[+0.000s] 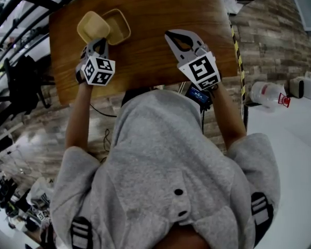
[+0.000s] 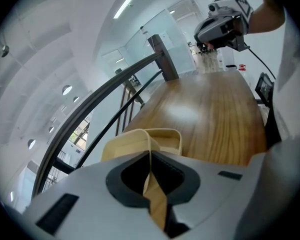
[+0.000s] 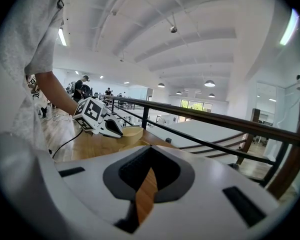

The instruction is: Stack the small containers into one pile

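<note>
Left fingers (image 2: 176, 178) on empty container (image 2: 127, 143)

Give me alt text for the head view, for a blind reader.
From above, the left tongs grip a beige container by its rim, overlapping a second container on a wooden table. The closed right tongs hold nothing.

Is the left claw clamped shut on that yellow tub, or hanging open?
Clamped shut: the left gripper pinches a thin wall of the yellow tub between its pads.
</note>
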`<state>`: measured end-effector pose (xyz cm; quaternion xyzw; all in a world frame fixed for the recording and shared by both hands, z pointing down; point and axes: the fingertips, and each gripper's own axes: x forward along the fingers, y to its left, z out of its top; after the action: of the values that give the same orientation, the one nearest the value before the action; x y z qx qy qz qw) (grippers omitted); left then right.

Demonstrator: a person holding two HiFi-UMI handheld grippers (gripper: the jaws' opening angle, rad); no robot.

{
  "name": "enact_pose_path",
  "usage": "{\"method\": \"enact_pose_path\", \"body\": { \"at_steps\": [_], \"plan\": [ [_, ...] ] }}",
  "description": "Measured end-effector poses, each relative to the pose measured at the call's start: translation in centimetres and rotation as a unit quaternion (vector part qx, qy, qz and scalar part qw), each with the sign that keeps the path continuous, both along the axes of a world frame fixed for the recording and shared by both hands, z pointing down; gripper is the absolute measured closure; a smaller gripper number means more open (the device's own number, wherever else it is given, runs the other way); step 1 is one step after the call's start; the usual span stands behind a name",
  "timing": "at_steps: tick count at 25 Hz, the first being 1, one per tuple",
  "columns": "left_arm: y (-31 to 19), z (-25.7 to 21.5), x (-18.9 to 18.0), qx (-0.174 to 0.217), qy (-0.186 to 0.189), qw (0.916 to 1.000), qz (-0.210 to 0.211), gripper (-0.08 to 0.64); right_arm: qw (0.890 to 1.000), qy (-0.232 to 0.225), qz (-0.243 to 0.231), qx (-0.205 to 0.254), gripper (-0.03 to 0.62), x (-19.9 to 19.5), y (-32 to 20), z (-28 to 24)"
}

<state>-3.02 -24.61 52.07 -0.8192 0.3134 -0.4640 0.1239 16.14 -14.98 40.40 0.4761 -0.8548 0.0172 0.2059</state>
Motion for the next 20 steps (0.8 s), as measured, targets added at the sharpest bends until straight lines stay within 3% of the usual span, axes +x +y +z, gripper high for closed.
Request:
{"method": "enact_pose_path", "body": {
  "at_steps": [7, 20],
  "plan": [
    [1.1, 0.3, 3.5, -0.004, -0.008, 0.9982, 0.059, 0.534, 1.0, 0.004, 0.014, -0.002, 0.578, 1.2, 0.5, 0.0],
    [2.6, 1.7, 5.9, -0.026, -0.029, 0.9922, 0.118, 0.534, 1.0, 0.012, 0.021, -0.006, 0.578, 2.5, 1.3, 0.4]
  ]
}}
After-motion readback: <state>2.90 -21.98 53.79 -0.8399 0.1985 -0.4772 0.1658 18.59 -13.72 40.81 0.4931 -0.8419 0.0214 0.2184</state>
